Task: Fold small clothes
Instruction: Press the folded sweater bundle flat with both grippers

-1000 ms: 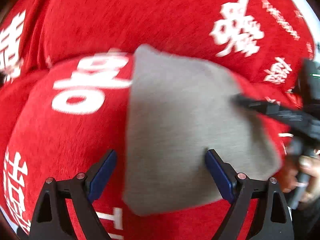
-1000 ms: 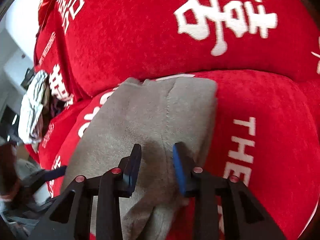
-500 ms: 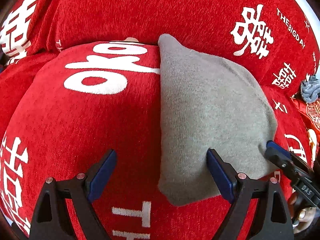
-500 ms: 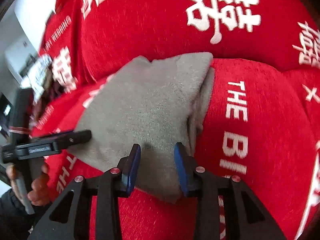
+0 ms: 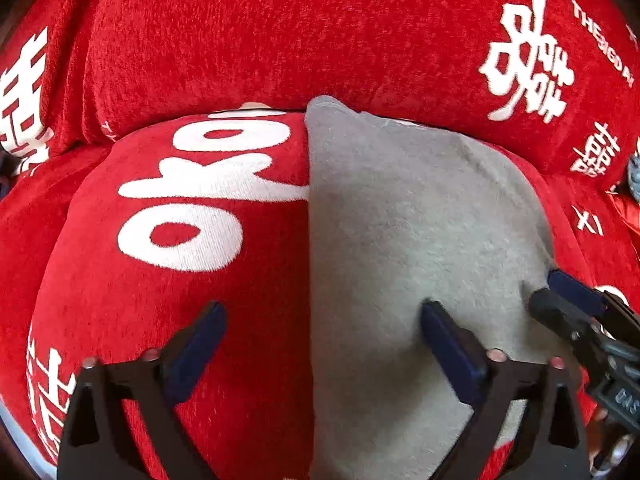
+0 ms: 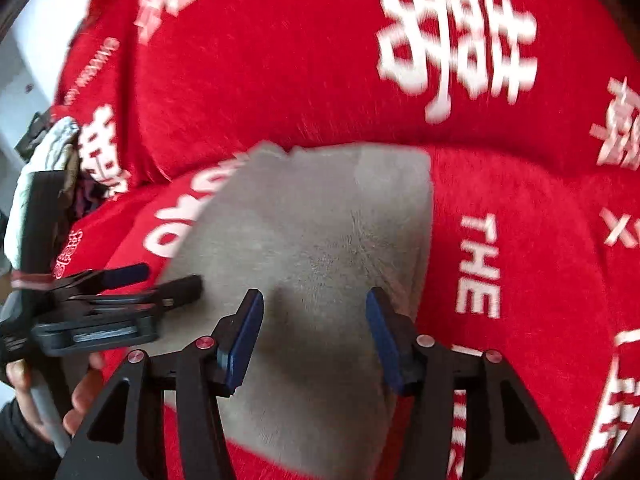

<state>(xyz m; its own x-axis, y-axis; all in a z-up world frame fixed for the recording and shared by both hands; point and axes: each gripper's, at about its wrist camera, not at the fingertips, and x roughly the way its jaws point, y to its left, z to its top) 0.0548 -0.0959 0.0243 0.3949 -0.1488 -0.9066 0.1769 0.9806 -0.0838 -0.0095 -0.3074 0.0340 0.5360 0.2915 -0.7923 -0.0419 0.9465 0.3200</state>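
Note:
A small grey garment (image 5: 408,240) lies folded flat on a red sofa seat; it also shows in the right wrist view (image 6: 316,248). My left gripper (image 5: 320,336) is open over the garment's left edge, with its right finger on the grey cloth and its left finger over the red seat. My right gripper (image 6: 314,320) is open just above the garment's near part and holds nothing. The right gripper's fingertips (image 5: 560,300) show at the garment's right edge in the left wrist view. The left gripper (image 6: 160,280) shows at the garment's left edge in the right wrist view.
The sofa cover (image 5: 280,40) is red with white characters and letters, and its backrest rises right behind the garment. A bundle of other clothes (image 6: 44,168) lies at the sofa's far left end. A grey item (image 5: 634,176) shows at the right edge.
My right gripper has opened wide and let go of the grey garment, which now lies flat. Both grippers have moved closer over it.

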